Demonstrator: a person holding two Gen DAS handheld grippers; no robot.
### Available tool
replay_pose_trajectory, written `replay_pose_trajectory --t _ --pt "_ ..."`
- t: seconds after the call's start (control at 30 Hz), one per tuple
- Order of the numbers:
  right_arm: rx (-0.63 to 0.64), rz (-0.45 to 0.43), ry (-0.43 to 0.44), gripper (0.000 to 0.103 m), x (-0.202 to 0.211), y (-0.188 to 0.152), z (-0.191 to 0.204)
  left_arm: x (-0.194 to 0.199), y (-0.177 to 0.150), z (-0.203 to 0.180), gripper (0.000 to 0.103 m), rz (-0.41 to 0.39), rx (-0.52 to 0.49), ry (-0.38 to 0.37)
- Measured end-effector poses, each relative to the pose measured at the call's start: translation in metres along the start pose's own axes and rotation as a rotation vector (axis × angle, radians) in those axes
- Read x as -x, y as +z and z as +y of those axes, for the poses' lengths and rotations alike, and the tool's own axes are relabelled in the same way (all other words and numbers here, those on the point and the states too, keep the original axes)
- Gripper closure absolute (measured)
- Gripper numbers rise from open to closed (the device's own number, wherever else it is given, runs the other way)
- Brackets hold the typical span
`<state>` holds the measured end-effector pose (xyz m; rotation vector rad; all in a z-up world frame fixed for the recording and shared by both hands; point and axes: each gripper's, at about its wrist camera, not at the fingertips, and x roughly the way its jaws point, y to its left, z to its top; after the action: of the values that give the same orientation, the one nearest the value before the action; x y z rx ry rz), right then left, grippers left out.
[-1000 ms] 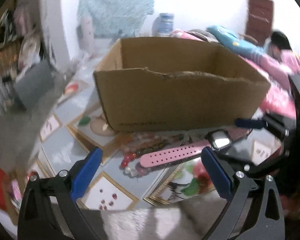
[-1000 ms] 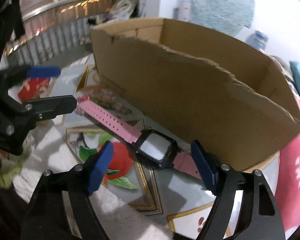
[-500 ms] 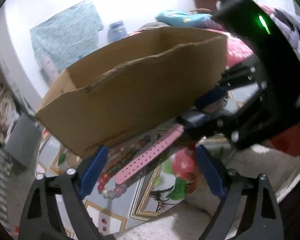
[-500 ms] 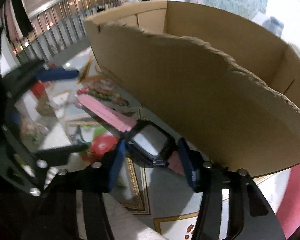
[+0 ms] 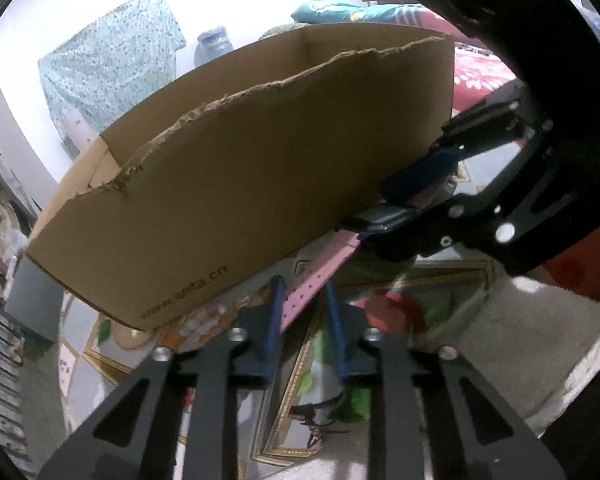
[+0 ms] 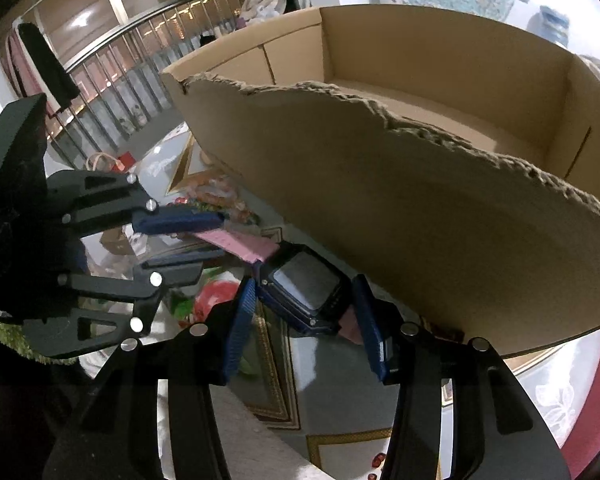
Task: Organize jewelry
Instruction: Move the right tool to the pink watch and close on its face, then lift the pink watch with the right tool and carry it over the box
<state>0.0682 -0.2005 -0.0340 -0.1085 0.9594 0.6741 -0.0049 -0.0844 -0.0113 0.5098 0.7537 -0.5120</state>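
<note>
A pink-strapped watch with a black square case [image 6: 304, 284] lies in front of a torn cardboard box [image 6: 420, 220]. My right gripper [image 6: 304, 285] is shut on the case, one blue pad on each side. In the left wrist view my left gripper [image 5: 302, 284] is closing on the pink strap [image 5: 340, 248], and its pads touch the strap's edges. The right gripper [image 5: 396, 208] reaches in from the upper right, next to the box [image 5: 240, 184]. The right wrist view has the left gripper [image 6: 220, 236] at the left, around the strap [image 6: 244, 246]. Bead bracelets [image 6: 216, 196] lie behind it by the box.
The watch rests on a glossy patterned surface with gold-framed pictures [image 5: 300, 380]. A white fluffy cloth [image 5: 520, 320] lies at the near right. A teal cloth [image 5: 112, 52] and a water bottle [image 5: 214, 46] stand behind the box. A railing [image 6: 140, 60] runs at the far left.
My left gripper rolled, came in low over the strap, and its jaws narrowed from wide open to the strap's width. My right jaws closed on the watch case and stayed there.
</note>
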Motion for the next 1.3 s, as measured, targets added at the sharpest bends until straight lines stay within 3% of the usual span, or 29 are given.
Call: replay_pose_trajectory --t 0.07,0.17,0.33,0.43,0.57,0.77,0.83,0.93,1.1,1.3 --pt "-0.010 -0.008 -0.015 0.057 0.003 -0.003 0.000 -0.001 0.005 0.001 0.090 0.001 0.018 -0.016" --pt "-0.007 -0.024 -0.054 0.047 0.011 -0.008 0.002 -0.005 0.014 0.010 0.091 0.012 0.045 -0.043" --pt "0.027 -0.043 -0.187 0.047 0.024 -0.024 0.005 -0.010 0.019 0.022 0.092 0.021 0.087 -0.074" --pt "0.060 -0.039 -0.264 0.060 0.024 -0.030 0.009 -0.013 0.023 0.024 0.093 0.026 0.102 -0.085" --pt "0.148 -0.038 -0.358 0.069 0.019 -0.031 0.017 -0.015 0.025 0.019 0.094 0.028 0.100 -0.079" --pt "0.290 0.001 -0.458 0.080 0.008 -0.038 0.025 -0.011 0.017 0.011 0.096 0.027 0.091 -0.067" --pt "0.316 -0.004 -0.481 0.091 0.008 -0.039 0.027 -0.011 0.017 0.009 0.096 0.024 0.086 -0.061" --pt "0.339 -0.023 -0.509 0.098 0.008 -0.042 0.030 -0.008 0.017 0.005 0.099 0.009 0.071 -0.050" --pt "0.418 -0.060 -0.611 0.101 0.007 -0.049 0.047 0.001 0.019 -0.001 0.100 -0.020 0.058 -0.034" --pt "0.436 -0.112 -0.668 0.102 0.023 -0.056 0.062 0.021 0.020 -0.003 0.100 -0.075 0.059 -0.009"
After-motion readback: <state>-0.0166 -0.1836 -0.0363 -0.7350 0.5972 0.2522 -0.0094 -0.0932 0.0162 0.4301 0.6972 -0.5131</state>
